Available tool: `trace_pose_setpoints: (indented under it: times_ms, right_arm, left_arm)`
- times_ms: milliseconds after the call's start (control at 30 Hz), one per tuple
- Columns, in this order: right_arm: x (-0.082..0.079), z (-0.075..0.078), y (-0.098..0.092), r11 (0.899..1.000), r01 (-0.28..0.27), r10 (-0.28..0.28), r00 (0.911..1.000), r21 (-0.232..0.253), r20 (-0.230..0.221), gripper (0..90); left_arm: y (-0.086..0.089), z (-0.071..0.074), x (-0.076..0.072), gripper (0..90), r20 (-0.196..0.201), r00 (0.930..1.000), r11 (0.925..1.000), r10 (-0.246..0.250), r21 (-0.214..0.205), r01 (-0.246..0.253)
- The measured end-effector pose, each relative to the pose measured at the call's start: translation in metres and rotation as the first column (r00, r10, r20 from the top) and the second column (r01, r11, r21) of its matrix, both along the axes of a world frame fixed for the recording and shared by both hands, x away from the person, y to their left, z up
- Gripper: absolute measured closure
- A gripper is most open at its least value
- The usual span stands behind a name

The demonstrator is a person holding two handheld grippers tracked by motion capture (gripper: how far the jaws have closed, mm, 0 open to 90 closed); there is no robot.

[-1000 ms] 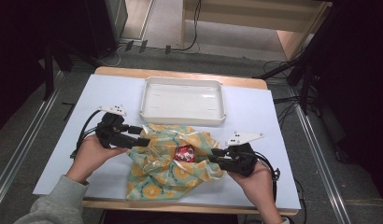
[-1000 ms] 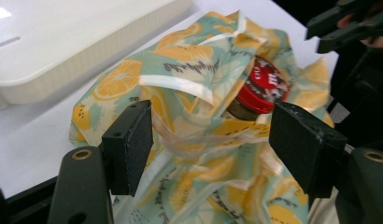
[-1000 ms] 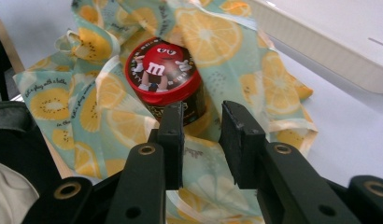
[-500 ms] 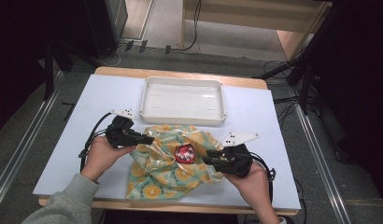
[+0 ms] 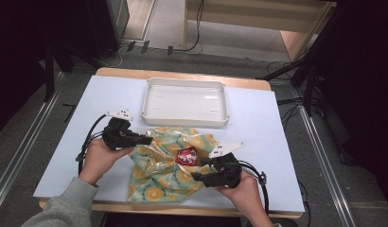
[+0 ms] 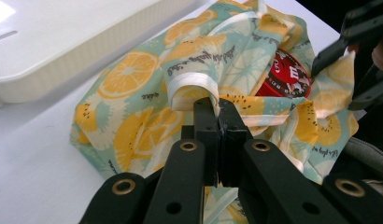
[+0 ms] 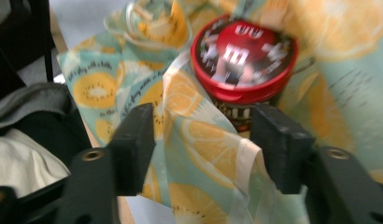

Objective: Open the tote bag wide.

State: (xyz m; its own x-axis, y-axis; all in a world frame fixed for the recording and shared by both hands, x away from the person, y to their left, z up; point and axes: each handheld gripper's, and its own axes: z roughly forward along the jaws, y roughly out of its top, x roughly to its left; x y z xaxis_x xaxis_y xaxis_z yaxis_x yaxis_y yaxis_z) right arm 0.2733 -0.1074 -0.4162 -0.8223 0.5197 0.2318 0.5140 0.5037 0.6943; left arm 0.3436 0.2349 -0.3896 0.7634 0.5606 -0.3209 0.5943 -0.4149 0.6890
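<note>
Citrus-print cloth (image 5: 168,163) lying bunched on desk (image 5: 258,118) around red-lidded tin (image 5: 187,155). Left gripper (image 5: 145,140): jaws clamped on cloth edge. Right gripper (image 5: 198,177): jaws just been opening, cloth loose between them.

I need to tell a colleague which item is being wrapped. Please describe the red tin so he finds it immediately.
Start at the white tray on the table. Just in front of it lies a citrus-print cloth. The red tin sits in its folds: round, with a red printed lid, the only red thing there.
</note>
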Motion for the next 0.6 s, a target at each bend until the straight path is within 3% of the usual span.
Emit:
trace_pose_setpoints:
  times_ms: [100,233,600]
  right_arm:
    - [-0.001,-0.006,0.000,0.999,-0.017,0.016,0.9996,-0.027,-0.022,74.2]
    - [-0.004,-0.008,-0.004,0.998,-0.022,0.020,0.9992,-0.057,-0.035,88.4]
    - [-0.010,-0.016,-0.021,0.997,-0.008,0.003,0.9980,-0.081,-0.063,90.0]
  left_arm:
    - [0.006,0.000,-0.001,90.0,0.001,0.9999,0.9999,0.013,0.005,-0.013]
    - [0.020,0.000,-0.002,90.0,-0.005,0.9991,0.9991,0.042,0.005,-0.042]
    - [0.059,-0.007,-0.001,90.0,-0.017,0.9893,0.9889,0.145,0.037,-0.144]
